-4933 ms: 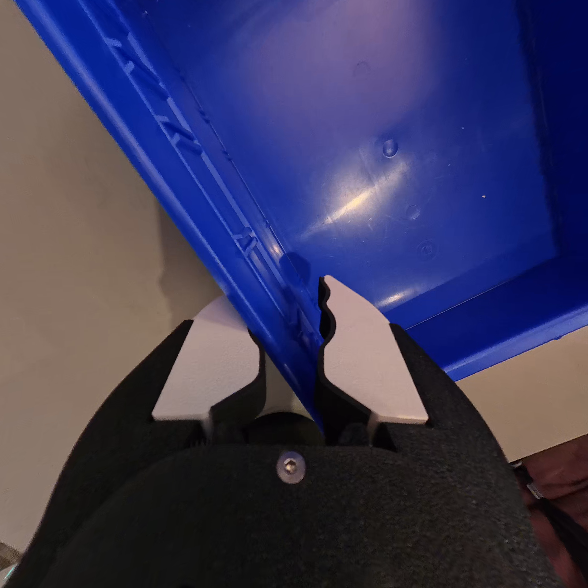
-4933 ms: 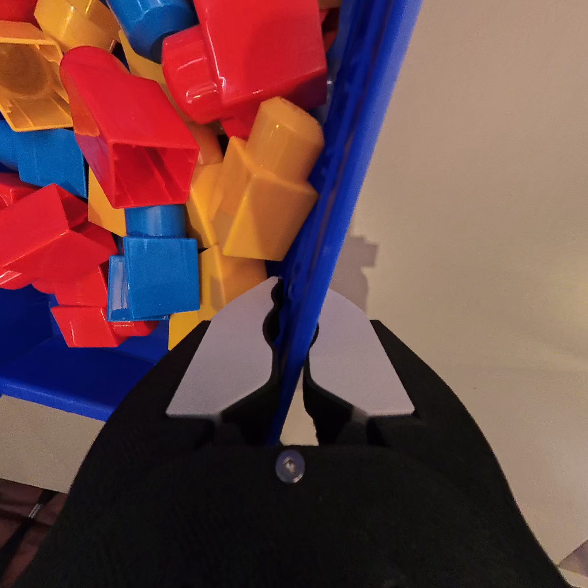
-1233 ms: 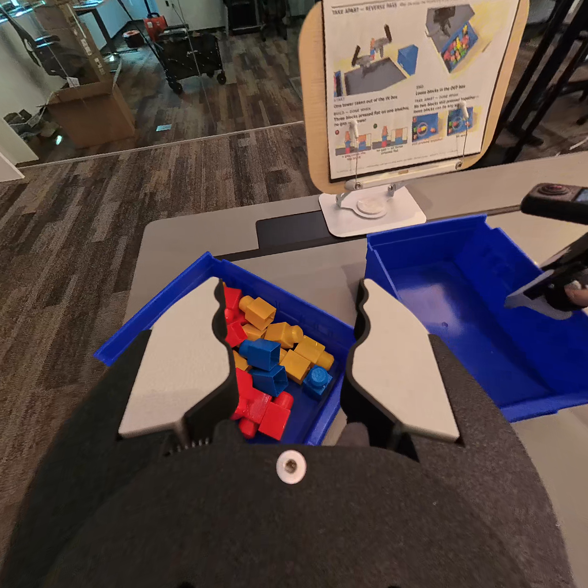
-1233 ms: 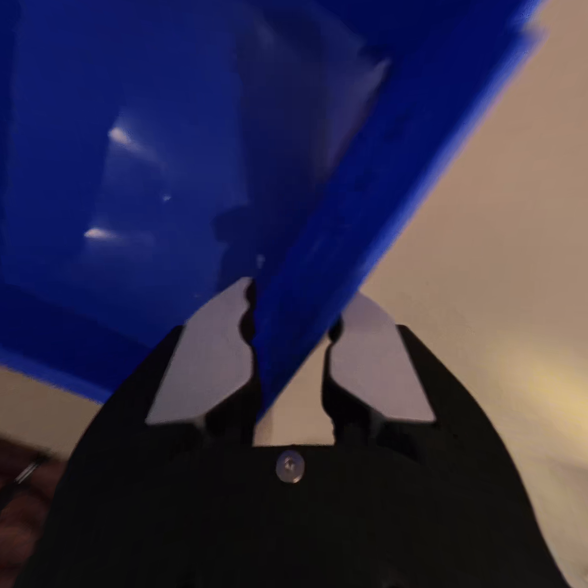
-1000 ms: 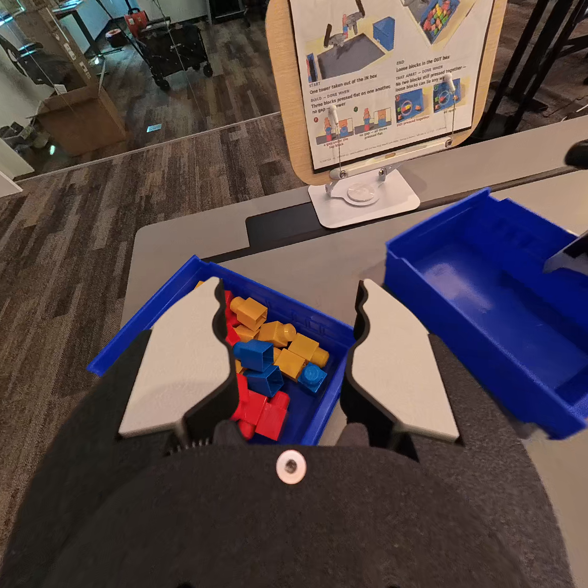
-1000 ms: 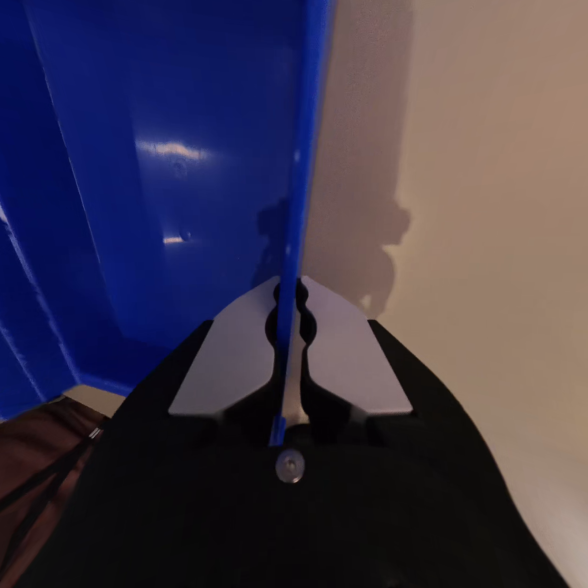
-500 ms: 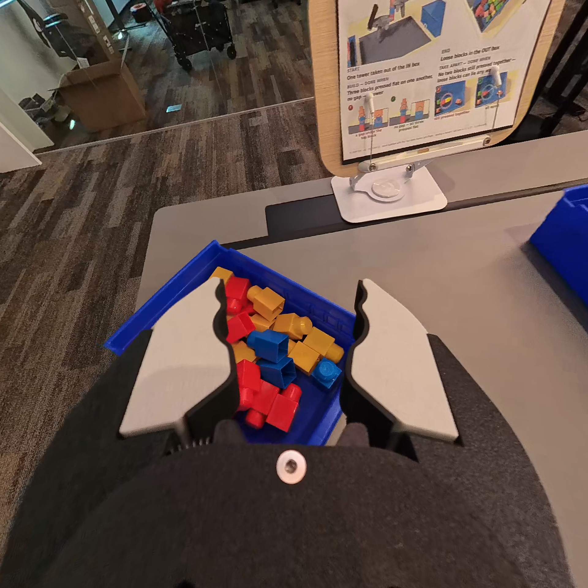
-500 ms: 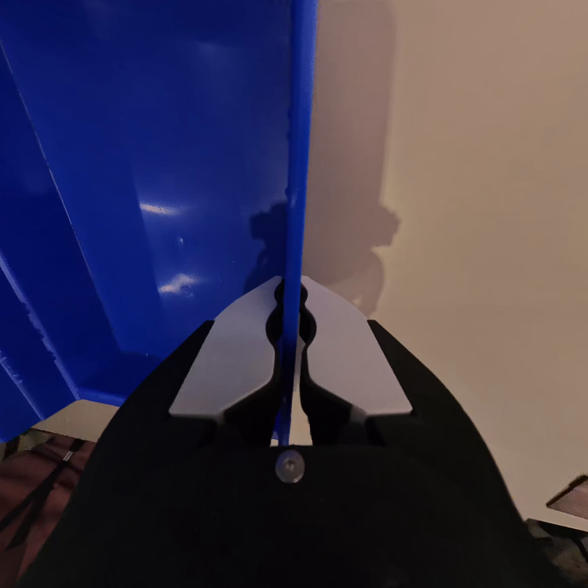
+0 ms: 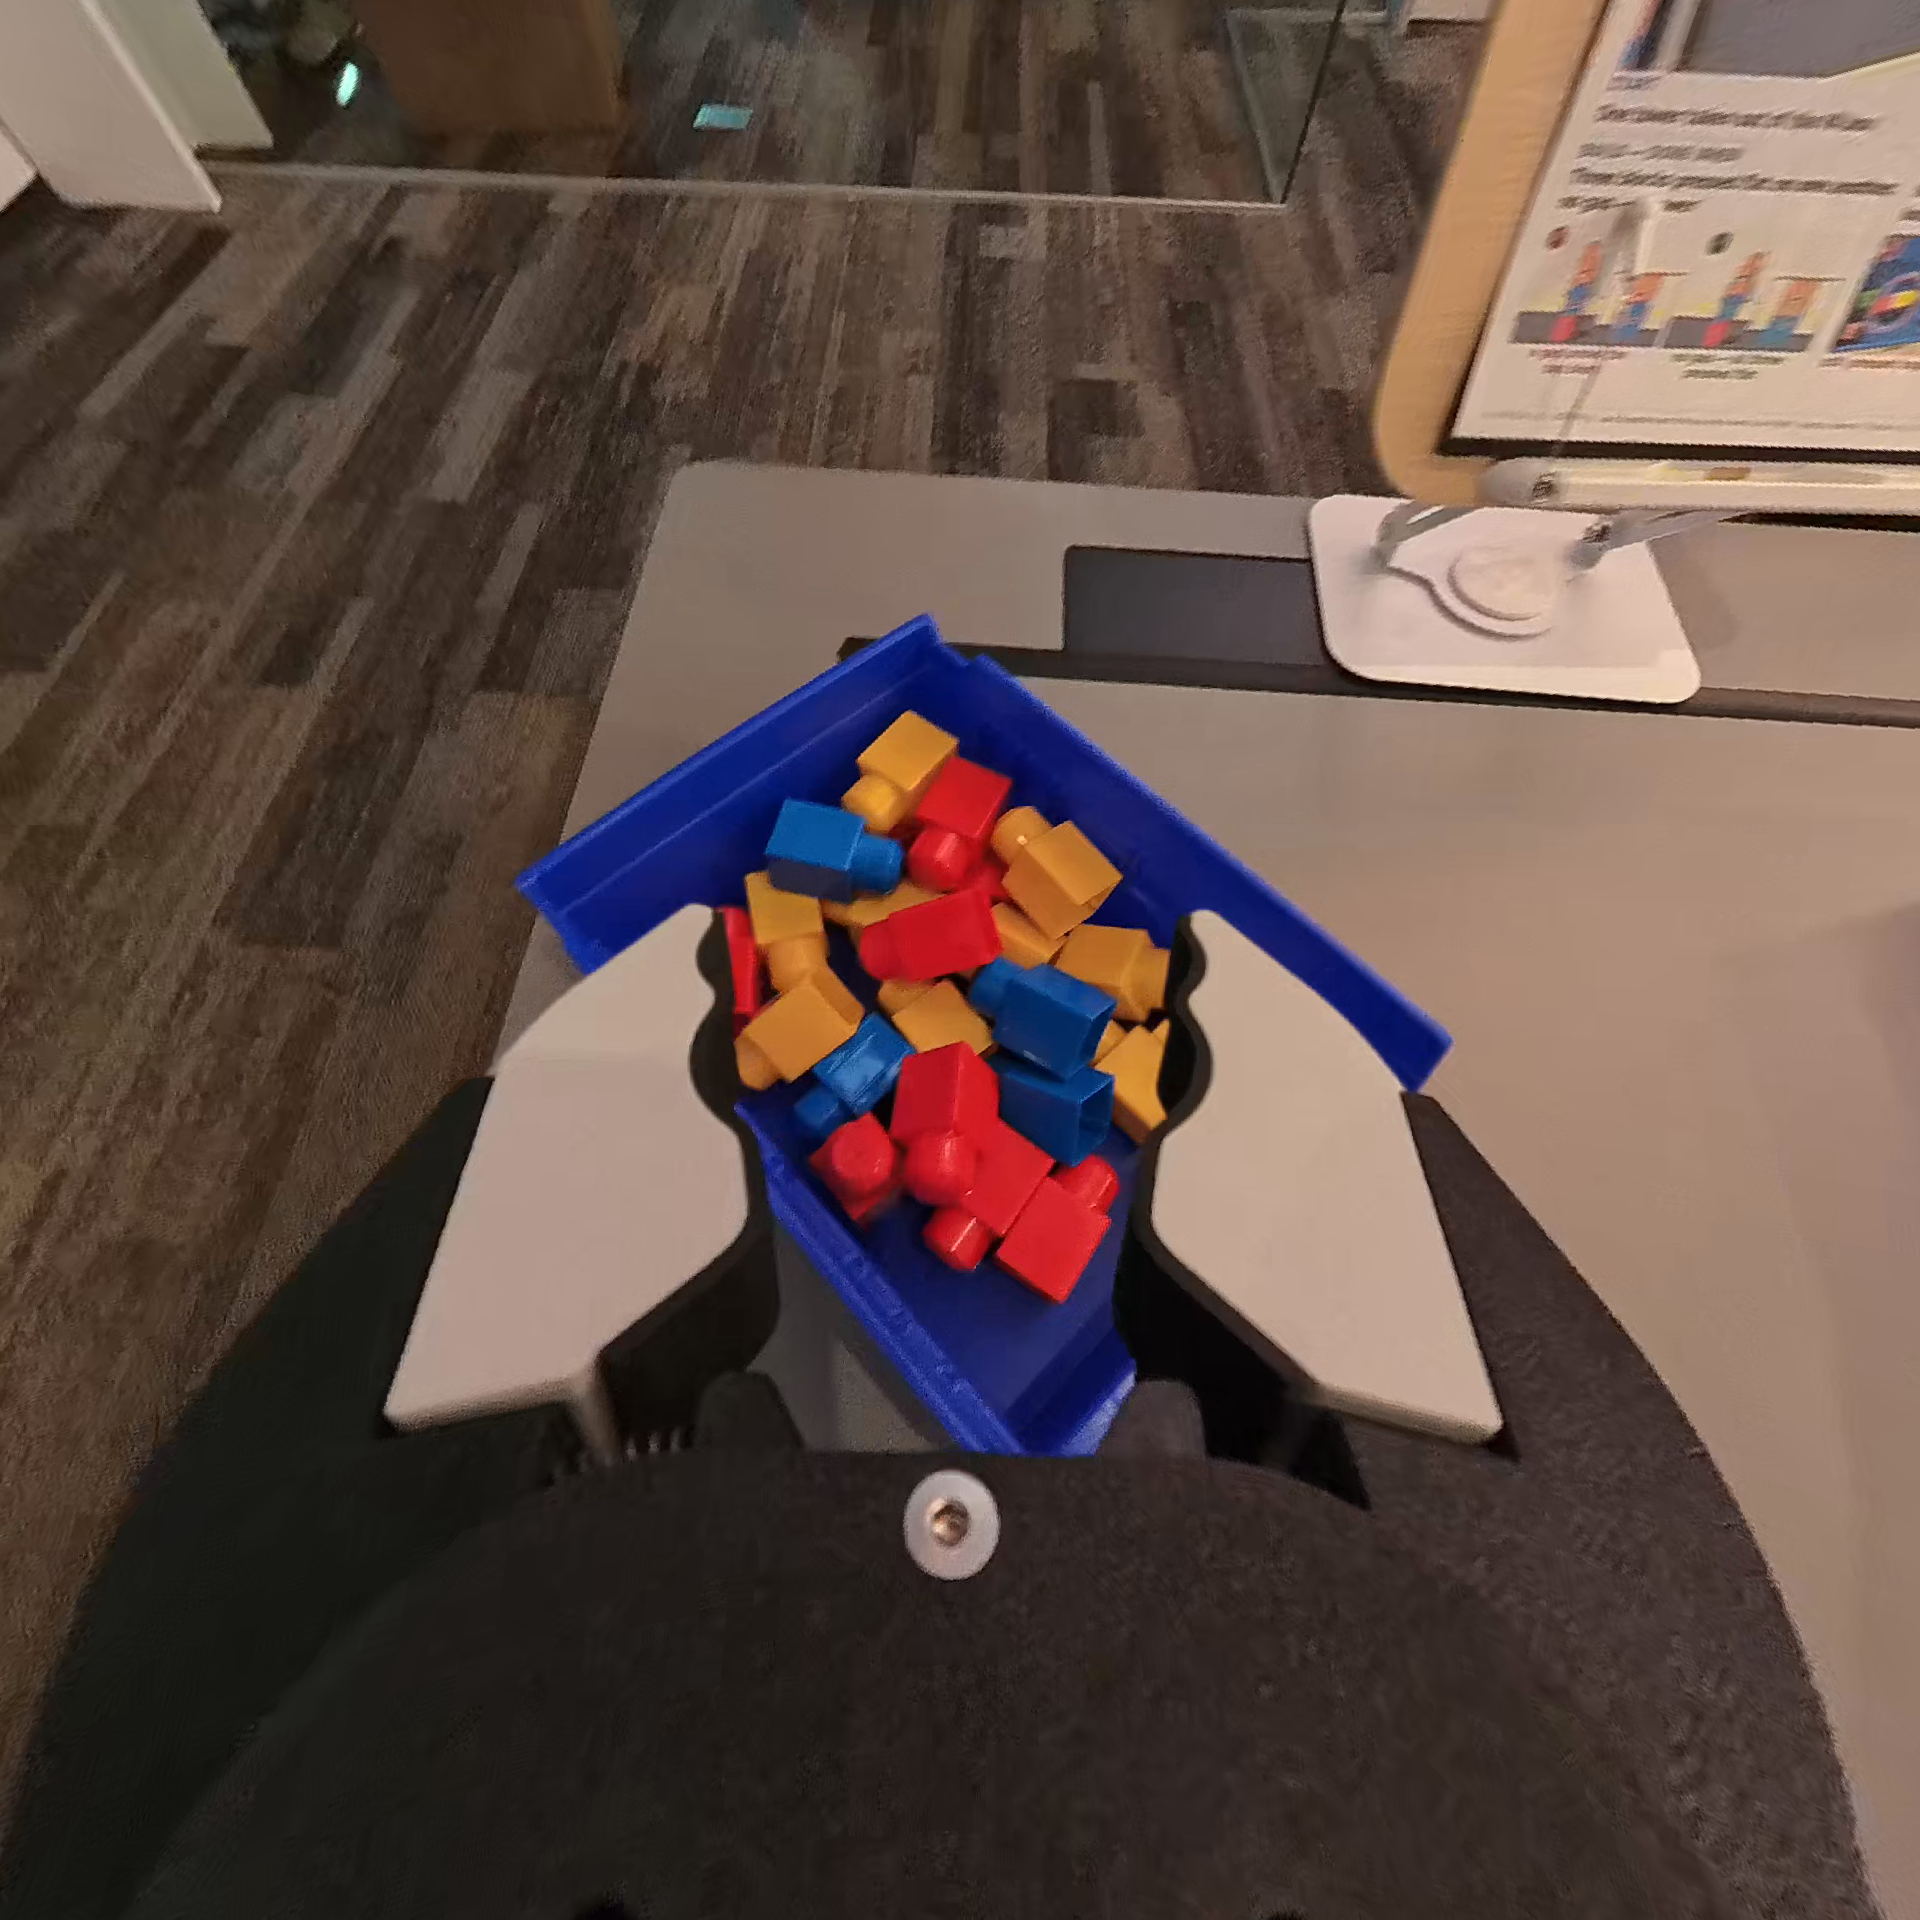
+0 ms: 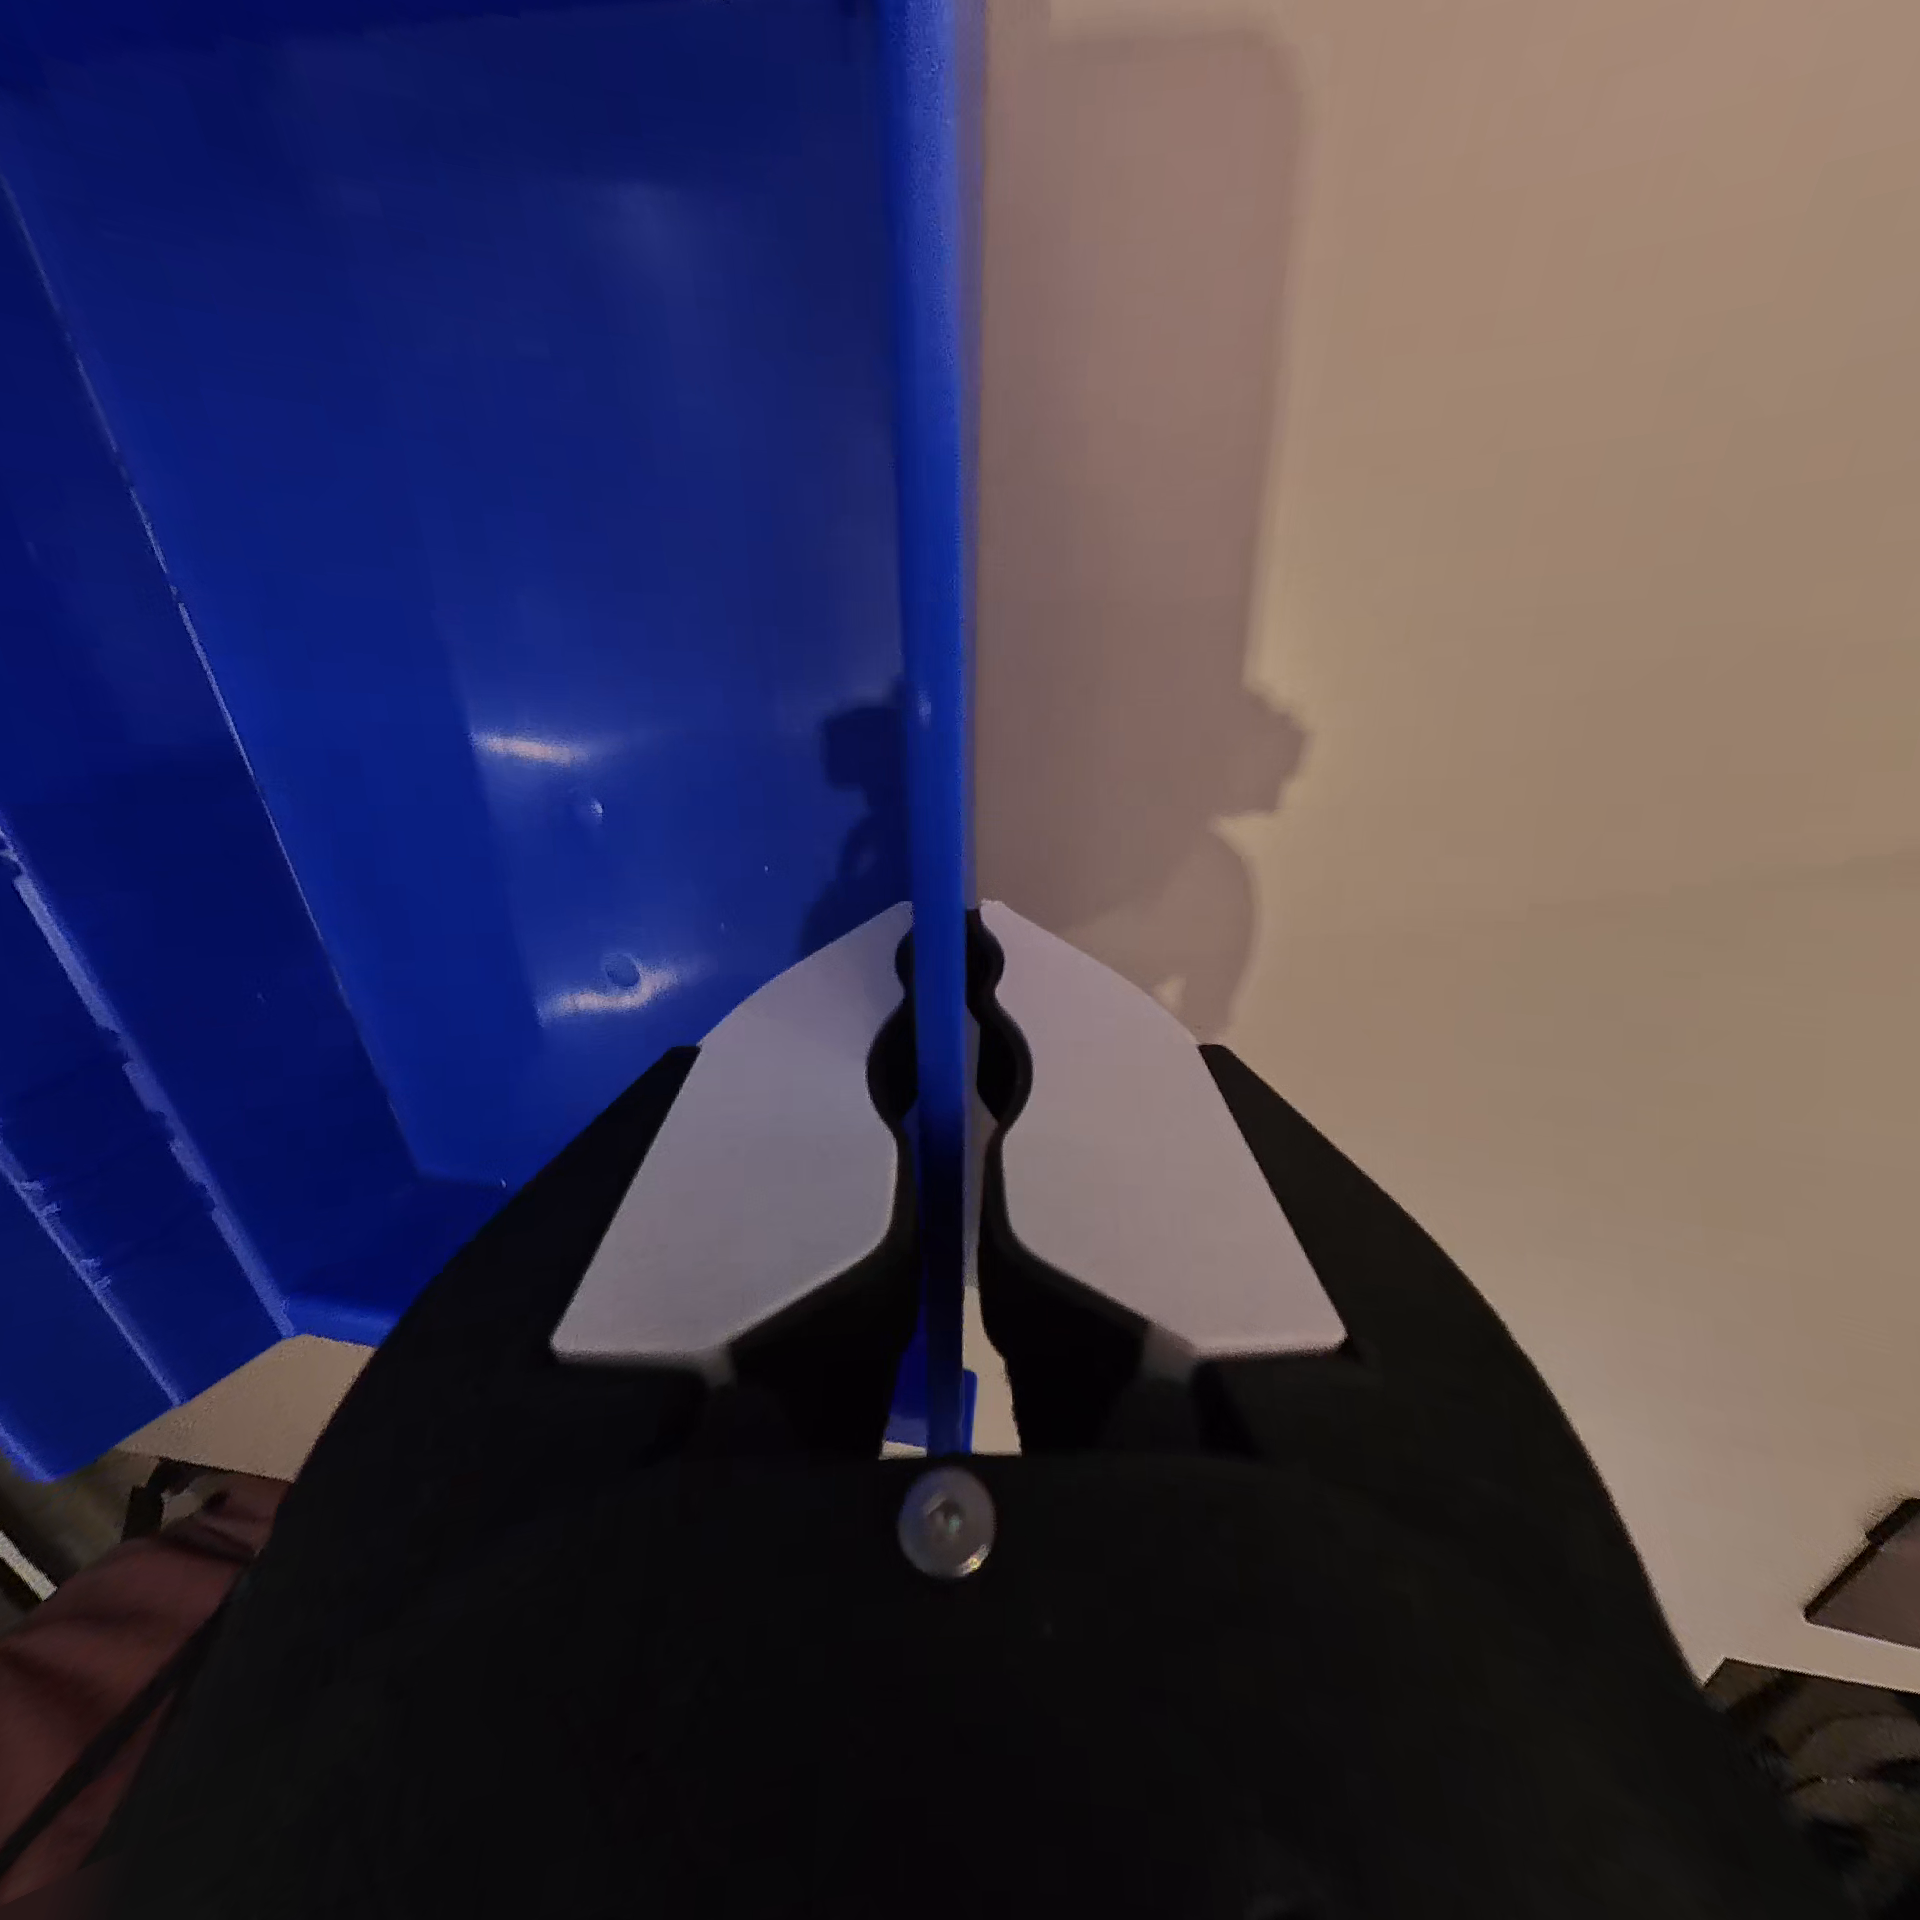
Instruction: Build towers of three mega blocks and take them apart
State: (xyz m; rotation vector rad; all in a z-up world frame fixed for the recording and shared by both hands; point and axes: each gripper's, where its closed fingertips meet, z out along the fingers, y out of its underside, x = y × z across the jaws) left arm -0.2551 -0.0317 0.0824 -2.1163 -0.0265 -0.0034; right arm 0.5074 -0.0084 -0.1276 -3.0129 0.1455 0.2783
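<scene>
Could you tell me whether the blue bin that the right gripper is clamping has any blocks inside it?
No, the blue bin shows only a bare floor.

Warm, dim indoor light tints both views. The left wrist view is slightly soft, most blurred at the paper instruction board (image 9: 1704, 229), and wide-angle bending curves its edges. In the right wrist view, white glare streaks the glossy blue plastic bin (image 10: 540, 748), and a soft shadow falls on the pale beige desk (image 10: 1174, 790).
</scene>
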